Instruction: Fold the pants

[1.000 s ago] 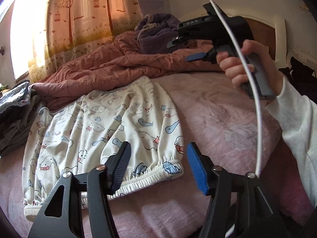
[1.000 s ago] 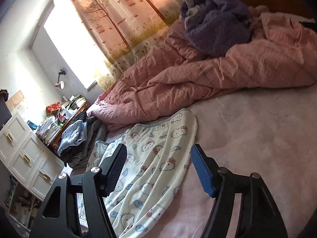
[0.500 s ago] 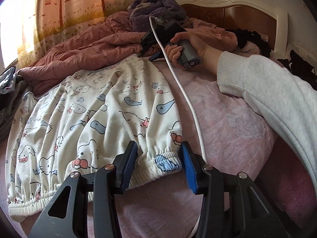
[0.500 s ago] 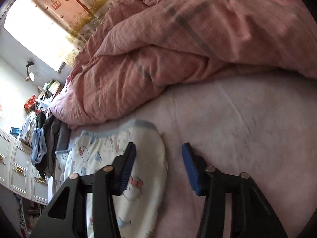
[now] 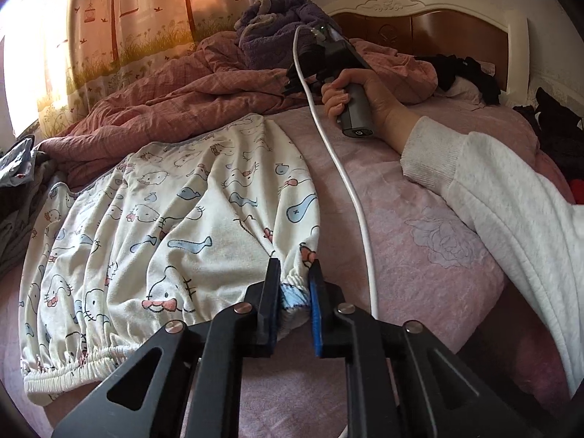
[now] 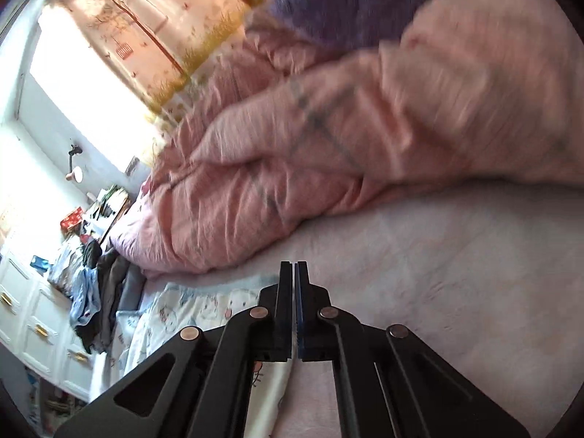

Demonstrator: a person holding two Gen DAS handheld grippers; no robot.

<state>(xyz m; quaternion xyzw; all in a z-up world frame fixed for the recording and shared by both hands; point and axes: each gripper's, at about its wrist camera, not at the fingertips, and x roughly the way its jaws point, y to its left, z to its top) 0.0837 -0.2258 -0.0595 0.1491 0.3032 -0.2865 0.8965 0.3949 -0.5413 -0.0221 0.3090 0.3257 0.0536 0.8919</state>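
white pants (image 5: 175, 241) on pink bed (image 5: 430, 241)

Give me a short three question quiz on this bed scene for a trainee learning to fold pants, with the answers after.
1. True or false: the pajama pants lie on the floor.
2. What sits between the jaws of the left claw? A the pants' gathered elastic edge; B a pillow; C nothing.
3. Are the jaws of the right claw open or shut?
Key: 1 false, they lie on the bed. 2 A; the jaws are closing on it. 3 shut.
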